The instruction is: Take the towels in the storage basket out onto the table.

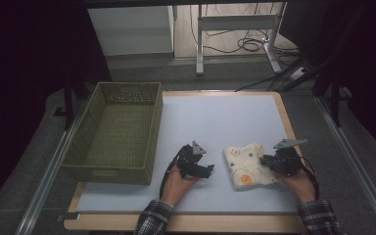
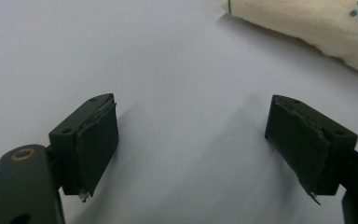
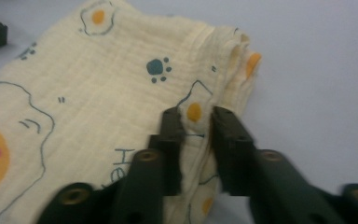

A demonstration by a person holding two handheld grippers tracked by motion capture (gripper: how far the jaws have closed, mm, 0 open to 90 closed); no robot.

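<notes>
A folded cream cloth [image 1: 245, 166] printed with fried eggs and paw marks lies on the pale mat, right of centre. My right gripper [image 1: 267, 160] reaches it from the right. In the right gripper view the right gripper [image 3: 196, 116] is shut on a raised fold at the edge of the cloth [image 3: 98, 79], pinching the fabric between its pads. My left gripper [image 1: 208, 170] rests low over the bare mat just left of the cloth. Seen up close, the left gripper [image 2: 191, 126] is open with nothing between its pads, and the cloth's corner [image 2: 307, 23] lies ahead at upper right.
An empty olive-green basket [image 1: 108, 172] stands on the table's left side, close beside my left hand. The pale mat [image 1: 215, 117] stretches bare behind the cloth to the far edge. Table legs and cables stand on the floor beyond.
</notes>
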